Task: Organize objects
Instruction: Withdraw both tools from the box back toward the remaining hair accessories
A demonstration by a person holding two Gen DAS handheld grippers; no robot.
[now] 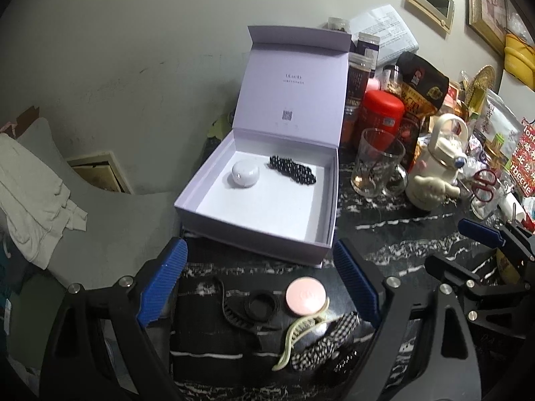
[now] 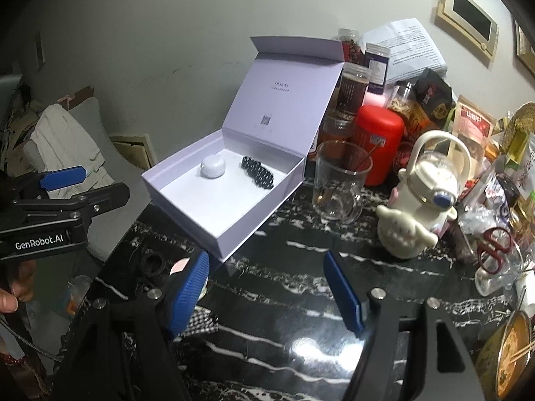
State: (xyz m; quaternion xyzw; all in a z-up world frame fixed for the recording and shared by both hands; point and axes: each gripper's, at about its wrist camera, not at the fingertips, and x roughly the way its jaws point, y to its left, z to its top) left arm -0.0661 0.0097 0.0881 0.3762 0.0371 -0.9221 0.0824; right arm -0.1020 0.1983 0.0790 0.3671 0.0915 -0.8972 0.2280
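Observation:
An open lavender box (image 1: 234, 230) (image 2: 187, 214) with its lid up sits on the black marble table. Inside lie a white round case (image 1: 241, 173) (image 2: 213, 166) and a black beaded clip (image 1: 292, 169) (image 2: 258, 172). My left gripper (image 1: 260, 284) is open and empty, above a pink round compact (image 1: 306, 295), a black round lid (image 1: 260, 307), a pale green claw clip (image 1: 301, 334) and a checked scrunchie (image 1: 321, 344). My right gripper (image 2: 267, 287) is open and empty over bare table, right of those items.
A glass mug (image 1: 378, 163) (image 2: 337, 180), a red canister (image 1: 381, 113) (image 2: 378, 143), a white character bottle (image 1: 434, 167) (image 2: 421, 200), jars, snack bags and red scissors (image 2: 495, 247) crowd the right. A grey chair with cloth (image 1: 36, 187) stands left of the table.

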